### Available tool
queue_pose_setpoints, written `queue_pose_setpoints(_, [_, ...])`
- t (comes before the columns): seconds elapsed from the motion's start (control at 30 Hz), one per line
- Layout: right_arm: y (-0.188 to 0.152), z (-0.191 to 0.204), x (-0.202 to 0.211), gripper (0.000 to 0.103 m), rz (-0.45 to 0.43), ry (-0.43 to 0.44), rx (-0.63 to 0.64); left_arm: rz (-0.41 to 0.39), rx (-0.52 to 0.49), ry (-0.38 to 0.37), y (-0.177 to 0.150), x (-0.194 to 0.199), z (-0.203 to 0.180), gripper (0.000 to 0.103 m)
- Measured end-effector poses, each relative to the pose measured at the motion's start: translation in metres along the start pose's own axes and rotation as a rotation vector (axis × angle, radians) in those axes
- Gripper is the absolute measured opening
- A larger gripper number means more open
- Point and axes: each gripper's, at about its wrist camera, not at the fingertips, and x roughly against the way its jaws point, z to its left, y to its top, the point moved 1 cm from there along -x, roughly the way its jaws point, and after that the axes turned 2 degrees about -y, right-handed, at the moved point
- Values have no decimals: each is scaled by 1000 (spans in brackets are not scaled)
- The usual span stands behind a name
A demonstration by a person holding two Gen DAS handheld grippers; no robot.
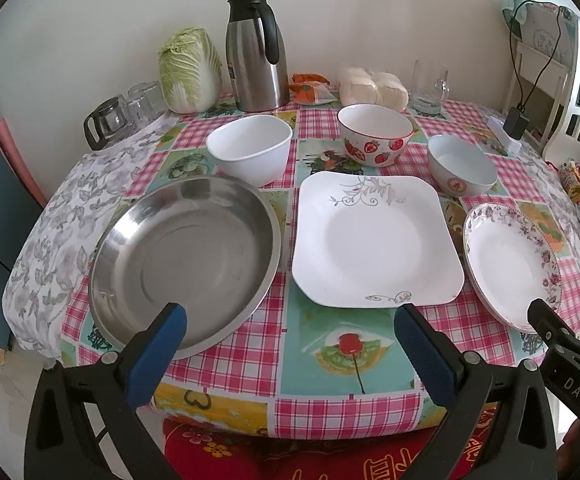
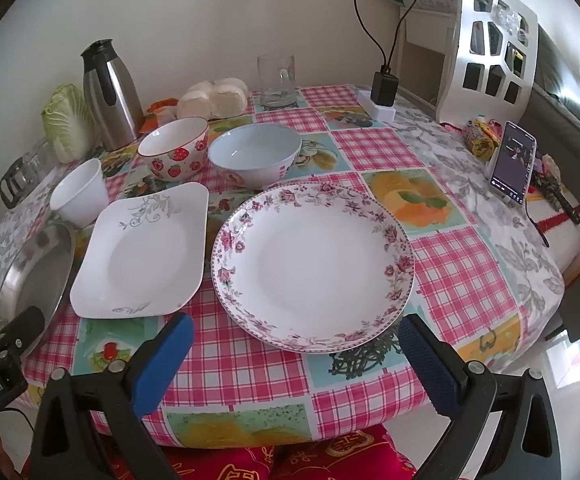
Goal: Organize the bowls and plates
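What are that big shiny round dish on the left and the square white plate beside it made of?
The round dish looks like stainless steel: grey, mirror-like, with reflections across its rim and base. The square plate looks like glazed ceramic or porcelain, possibly opal glass: smooth glossy white with printed grey scrollwork.

A steel thermos jug [image 1: 255, 56], a napa cabbage [image 1: 189, 70], a glass mug [image 1: 430, 86] and a propped phone [image 2: 514, 162] sit along the patchwork-clothed surface [image 1: 322, 360].

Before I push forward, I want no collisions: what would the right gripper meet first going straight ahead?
Most likely the near rim of the floral plate, centred ahead of the open right gripper. Its height above the table is unclear.
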Motion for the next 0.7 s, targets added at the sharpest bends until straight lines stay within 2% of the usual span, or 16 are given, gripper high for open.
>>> queue_pose_setpoints(0.7, [1, 1, 1, 103, -2, -8, 5, -3, 6, -3, 0, 1, 2, 103])
